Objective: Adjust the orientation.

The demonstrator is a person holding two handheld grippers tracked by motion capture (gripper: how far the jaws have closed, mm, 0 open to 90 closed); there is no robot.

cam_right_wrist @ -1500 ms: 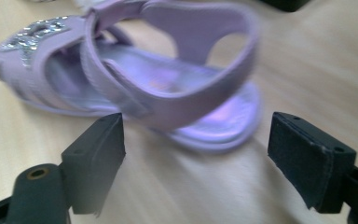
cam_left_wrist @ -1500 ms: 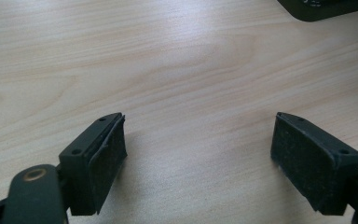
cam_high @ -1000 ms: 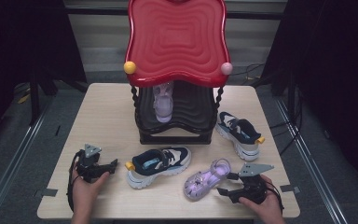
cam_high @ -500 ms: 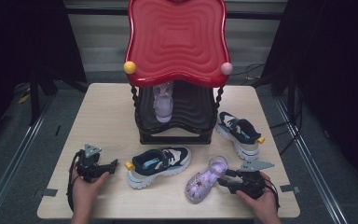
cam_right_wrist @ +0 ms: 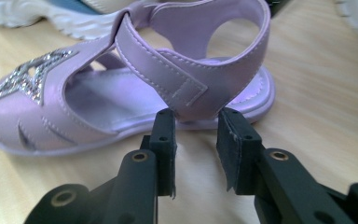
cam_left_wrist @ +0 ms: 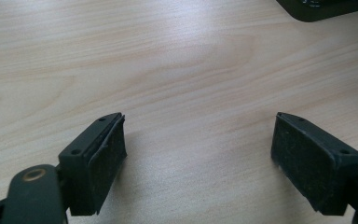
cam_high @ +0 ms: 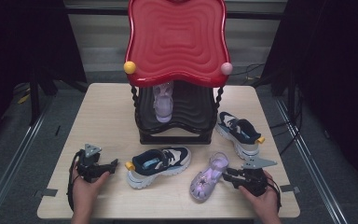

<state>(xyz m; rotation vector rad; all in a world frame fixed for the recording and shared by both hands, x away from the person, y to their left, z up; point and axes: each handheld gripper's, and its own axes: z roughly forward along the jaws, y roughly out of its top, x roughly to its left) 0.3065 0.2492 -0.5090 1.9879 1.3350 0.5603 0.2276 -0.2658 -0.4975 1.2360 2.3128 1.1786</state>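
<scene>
High view: a light wooden table [cam_high: 102, 112] with a black stepped shoe rack [cam_high: 177, 119] under a red wavy top [cam_high: 176, 42], placed at the far middle. On the rack, one lilac sandal [cam_high: 162, 103], toe toward the near side. In front of the rack, a dark blue sneaker [cam_high: 157, 164] with white sole, lying across. To the right of the rack, a second dark blue sneaker [cam_high: 238, 133]. Between the front sneaker and the right hand, the purple sandal [cam_high: 208, 176], flat on the table near the front edge, toe toward the near left. Right gripper [cam_high: 227, 173] just at the heel side of this sandal, held by the right hand [cam_high: 261, 198]. Left gripper [cam_high: 113, 164] resting low on the table at the left, near the toe of the front sneaker but apart from it, held by the left hand [cam_high: 86, 186].

Left gripper view: two black pads standing wide apart, with bare wood between them and nothing gripped. A corner of the black rack [cam_left_wrist: 321, 7] at the top right.

Right gripper view: purple sandal [cam_right_wrist: 98, 102] lying sideways, a glitter star on the toe part. Jaws have just been closing and now stand narrow, with the lower side of the heel strap [cam_right_wrist: 191, 88] between the tips. Cannot tell for sure whether the pads already press on the strap.
</scene>
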